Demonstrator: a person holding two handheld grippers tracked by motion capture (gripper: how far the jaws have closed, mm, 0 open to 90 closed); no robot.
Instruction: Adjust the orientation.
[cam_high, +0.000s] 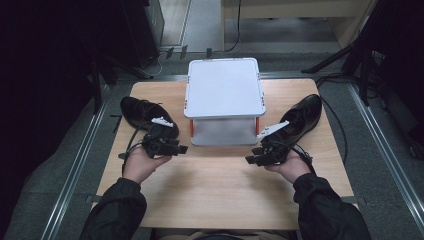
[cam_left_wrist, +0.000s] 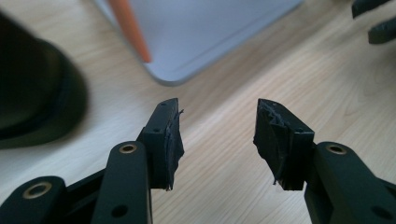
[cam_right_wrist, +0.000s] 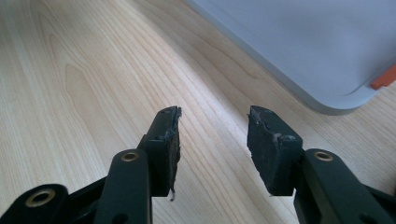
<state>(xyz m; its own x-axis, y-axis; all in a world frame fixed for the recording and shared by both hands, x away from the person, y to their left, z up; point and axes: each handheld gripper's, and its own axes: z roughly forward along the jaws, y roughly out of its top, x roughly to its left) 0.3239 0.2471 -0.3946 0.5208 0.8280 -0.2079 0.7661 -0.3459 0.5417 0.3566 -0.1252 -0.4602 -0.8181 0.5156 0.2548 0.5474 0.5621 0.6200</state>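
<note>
Two black leather shoes lie on the wooden table (cam_high: 220, 190): one at the left (cam_high: 142, 114), one at the right (cam_high: 302, 117). Between them stands a white two-level rack (cam_high: 225, 87) with orange posts. My left gripper (cam_high: 181, 148) is held just in front of the left shoe, pointing toward the rack's lower shelf. In the left gripper view its jaws (cam_left_wrist: 217, 135) are open over bare wood, the shoe (cam_left_wrist: 37, 102) dark at the left. My right gripper (cam_high: 250, 160) sits near the rack's front right corner; its jaws (cam_right_wrist: 214, 135) are open with nothing between them.
The rack's lower plate (cam_left_wrist: 201, 32) and an orange post (cam_left_wrist: 130, 30) lie close ahead of the left jaws. The same plate (cam_right_wrist: 317, 46) is ahead and right of the right jaws. Metal rails and cables run on the floor around the table.
</note>
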